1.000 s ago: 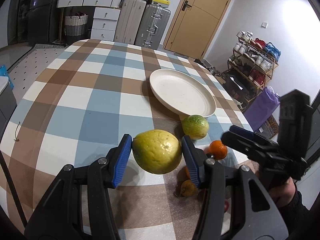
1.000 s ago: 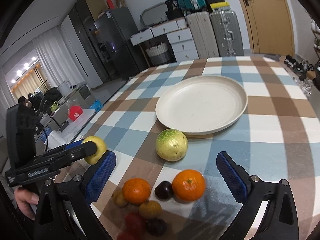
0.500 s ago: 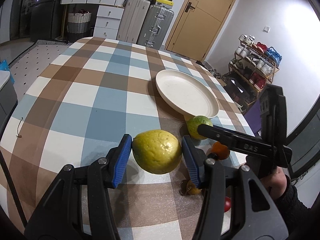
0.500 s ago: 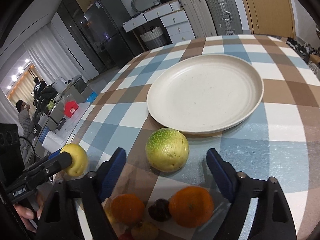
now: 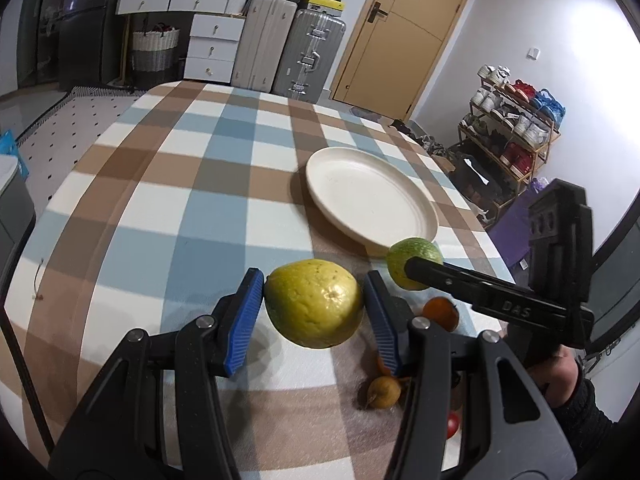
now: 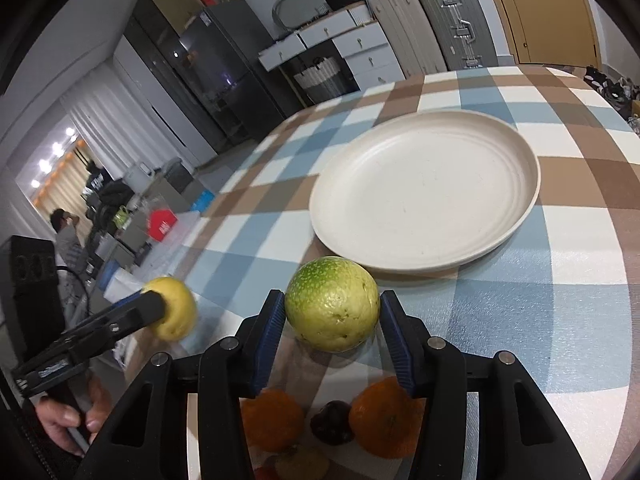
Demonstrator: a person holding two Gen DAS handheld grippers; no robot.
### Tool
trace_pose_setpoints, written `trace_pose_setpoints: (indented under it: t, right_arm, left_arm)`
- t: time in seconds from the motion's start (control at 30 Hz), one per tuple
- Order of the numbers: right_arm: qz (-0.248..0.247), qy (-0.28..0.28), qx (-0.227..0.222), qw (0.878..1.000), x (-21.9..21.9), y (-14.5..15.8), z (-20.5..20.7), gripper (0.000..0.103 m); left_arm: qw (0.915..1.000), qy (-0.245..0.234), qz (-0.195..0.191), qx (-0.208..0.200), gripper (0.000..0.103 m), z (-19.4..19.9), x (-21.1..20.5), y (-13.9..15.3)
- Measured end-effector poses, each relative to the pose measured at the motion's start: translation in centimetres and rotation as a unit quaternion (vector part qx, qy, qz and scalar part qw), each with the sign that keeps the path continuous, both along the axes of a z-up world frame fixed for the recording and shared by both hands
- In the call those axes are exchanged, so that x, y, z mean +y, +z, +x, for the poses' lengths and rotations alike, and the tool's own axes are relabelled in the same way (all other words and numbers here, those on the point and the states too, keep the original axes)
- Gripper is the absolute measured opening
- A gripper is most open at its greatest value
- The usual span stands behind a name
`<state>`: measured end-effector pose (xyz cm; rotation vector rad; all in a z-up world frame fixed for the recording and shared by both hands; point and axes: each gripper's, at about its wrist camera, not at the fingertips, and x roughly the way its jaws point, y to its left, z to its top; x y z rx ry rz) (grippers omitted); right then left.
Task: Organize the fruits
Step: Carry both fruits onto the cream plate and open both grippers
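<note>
My left gripper [image 5: 314,306] is shut on a large yellow fruit [image 5: 314,308] and holds it above the checked tablecloth. My right gripper [image 6: 332,312] has its blue pads against both sides of a green-yellow fruit [image 6: 333,309], which rests on the cloth just short of the empty white plate [image 6: 424,190]. The plate also shows in the left wrist view [image 5: 370,196], with the green fruit [image 5: 414,256] at its near rim. The left gripper with the yellow fruit [image 6: 174,312] shows at the left of the right wrist view.
Two oranges [image 6: 272,418] [image 6: 384,414], a dark cherry-like fruit [image 6: 332,426] and smaller fruits [image 5: 384,390] lie on the cloth under the grippers. The table edge curves close on the right. Suitcases, drawers and a shoe rack stand beyond the table.
My right gripper moved forward over the small fruits and closed its fingers around the green-yellow fruit. My left gripper kept holding the yellow fruit in about the same place.
</note>
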<state>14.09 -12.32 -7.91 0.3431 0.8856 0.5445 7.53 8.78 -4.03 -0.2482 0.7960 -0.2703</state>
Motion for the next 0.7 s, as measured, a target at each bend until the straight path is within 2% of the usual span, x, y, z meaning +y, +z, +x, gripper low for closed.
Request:
trace_pose_setpoints:
  t: [0.33, 0.53, 0.7]
  right_arm:
    - [0.022, -0.003, -0.038, 0.999, -2.9, 4.0, 0.8, 0.049]
    - [0.017, -0.007, -0.044, 0.999, -5.0, 5.1, 3.4, 0.049]
    - [0.004, -0.004, -0.052, 0.999, -6.1, 5.7, 6.4, 0.049]
  left_arm:
    - [0.9992, -0.034, 0.011, -0.016, 0.049, 5.1, -3.7, 3.3]
    - [0.9982, -0.051, 0.022, -0.021, 0.049, 9.7, -6.4, 4.9]
    - [0.9981, -0.058, 0.019, -0.006, 0.049, 14.4, -7.8, 4.4]
